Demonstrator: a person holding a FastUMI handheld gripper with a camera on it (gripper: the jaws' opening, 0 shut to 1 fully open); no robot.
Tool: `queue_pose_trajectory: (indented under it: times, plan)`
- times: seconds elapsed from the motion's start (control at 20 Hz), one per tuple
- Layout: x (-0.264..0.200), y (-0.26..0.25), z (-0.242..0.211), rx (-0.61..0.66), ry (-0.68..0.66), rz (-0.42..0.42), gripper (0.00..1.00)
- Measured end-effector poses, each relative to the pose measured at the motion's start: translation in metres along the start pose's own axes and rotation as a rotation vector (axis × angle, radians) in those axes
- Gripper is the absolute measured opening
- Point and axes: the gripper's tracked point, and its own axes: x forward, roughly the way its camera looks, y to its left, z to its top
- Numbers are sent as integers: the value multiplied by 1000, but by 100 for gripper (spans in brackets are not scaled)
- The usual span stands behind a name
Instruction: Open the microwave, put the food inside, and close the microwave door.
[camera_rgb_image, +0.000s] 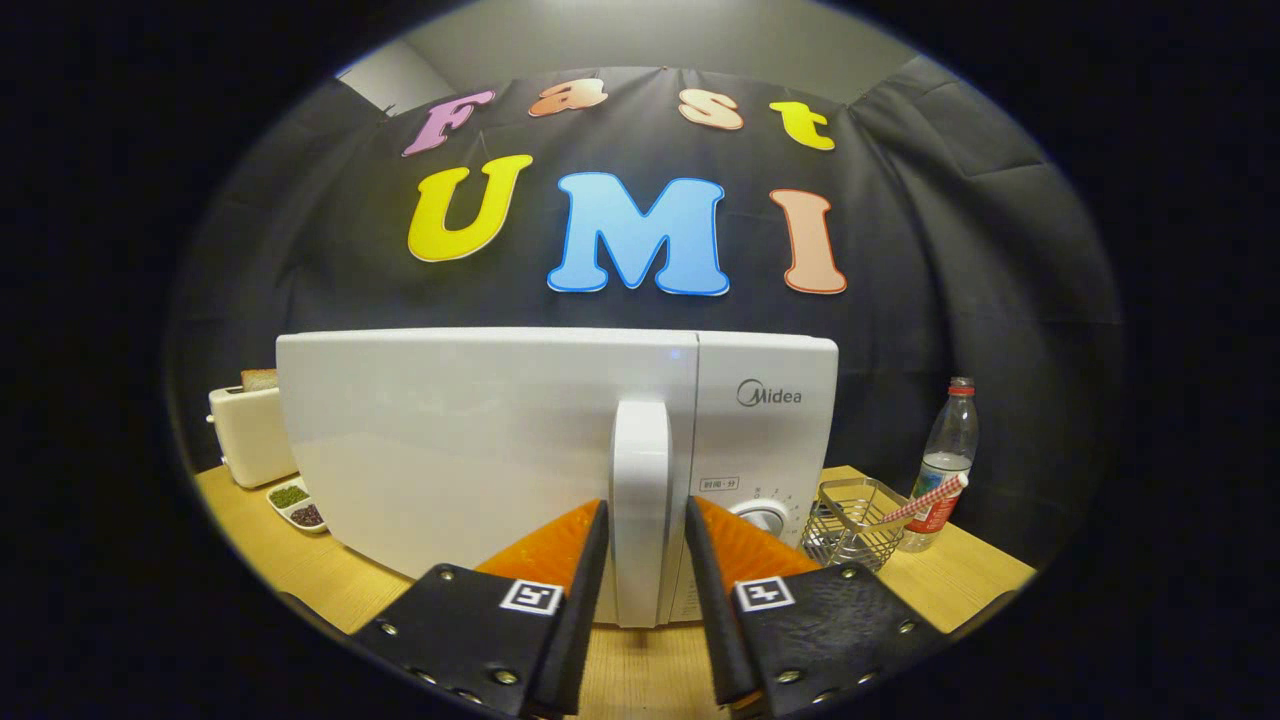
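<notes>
A white microwave (450, 440) stands on the wooden table (960, 580) with its door closed. Its upright white handle (640, 450) runs down the door's right side, next to the control panel and knob (765, 517). My gripper (647, 505) is right at the door, with one finger on each side of the handle's lower part. The left fingertip looks to be against the handle, while a thin gap shows between the handle and the right fingertip. Nothing else is between the fingers.
Left of the microwave stands a white toaster (250, 430) with a slice of bread in it. In front of it is a small two-part dish (297, 503) with green and dark bits. To the right are a wire basket (850, 520), a striped straw (935, 497) and a plastic bottle (945, 450).
</notes>
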Motion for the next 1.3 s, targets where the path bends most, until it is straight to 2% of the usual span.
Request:
queue_pose_trajectory:
  times: [0.05, 0.2, 0.3, 0.4, 0.5, 1.0, 1.3]
  plan:
    - [-1, 2, -2, 7, 2, -2, 38]
    - [-2, -1, 0, 24, -8, -10, 19]
    - [-2, 3, -1, 74, -1, 3, 11]
    - [-18, 7, -2, 91, -6, 1, 11]
    - [-43, 10, 0, 5, -41, 4, 11]
    - [-115, 52, -13, 19, -43, 123, 11]
    - [-171, 99, -19, 2, -52, 209, 11]
